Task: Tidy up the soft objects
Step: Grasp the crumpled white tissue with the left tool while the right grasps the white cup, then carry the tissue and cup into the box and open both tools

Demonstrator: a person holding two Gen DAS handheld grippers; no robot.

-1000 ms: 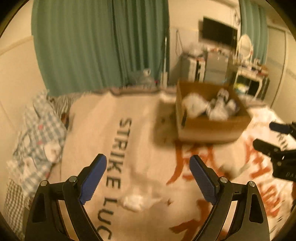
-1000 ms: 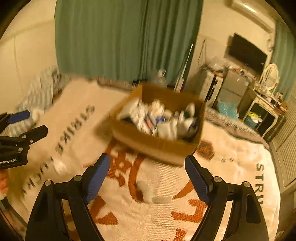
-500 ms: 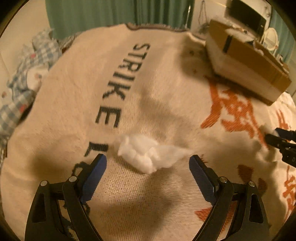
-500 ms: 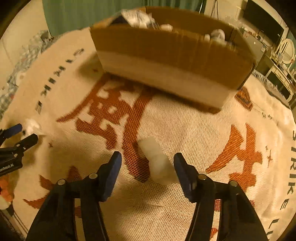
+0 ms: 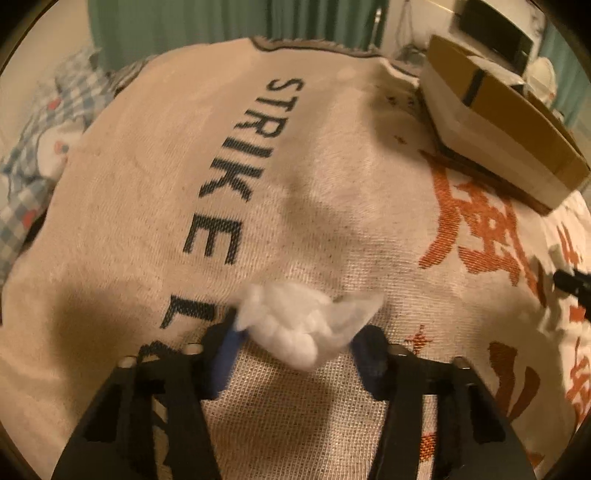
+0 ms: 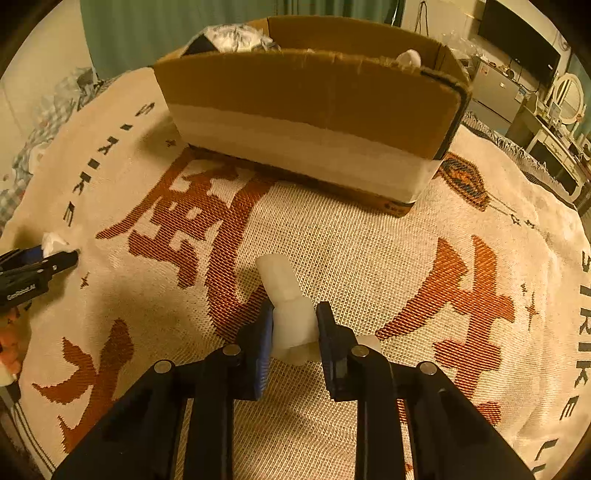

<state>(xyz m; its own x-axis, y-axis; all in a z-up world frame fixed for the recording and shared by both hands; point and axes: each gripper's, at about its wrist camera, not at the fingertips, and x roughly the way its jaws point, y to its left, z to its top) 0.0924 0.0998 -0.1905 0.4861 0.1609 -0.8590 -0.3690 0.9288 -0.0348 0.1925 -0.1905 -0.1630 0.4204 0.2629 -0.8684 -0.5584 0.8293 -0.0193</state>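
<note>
A crumpled white tissue wad [image 5: 299,325] lies on the printed blanket [image 5: 295,184]. My left gripper [image 5: 297,343] straddles it, jaws narrowed around it, pads at its two sides. A white soft foam roll [image 6: 286,299] lies on the blanket in the right wrist view. My right gripper [image 6: 293,328] is shut on its near end. The cardboard box [image 6: 314,107], holding several soft white items, stands behind it and also shows in the left wrist view [image 5: 498,122].
The left gripper with the tissue shows at the left edge of the right wrist view [image 6: 40,266]. Checked bedding [image 5: 40,140] is heaped at the blanket's left. Green curtains [image 6: 166,29], a TV and furniture stand beyond the bed.
Both grippers dropped to the blanket and moved onto their objects. The left jaws narrowed around the tissue wad. The right jaws closed on the foam roll.
</note>
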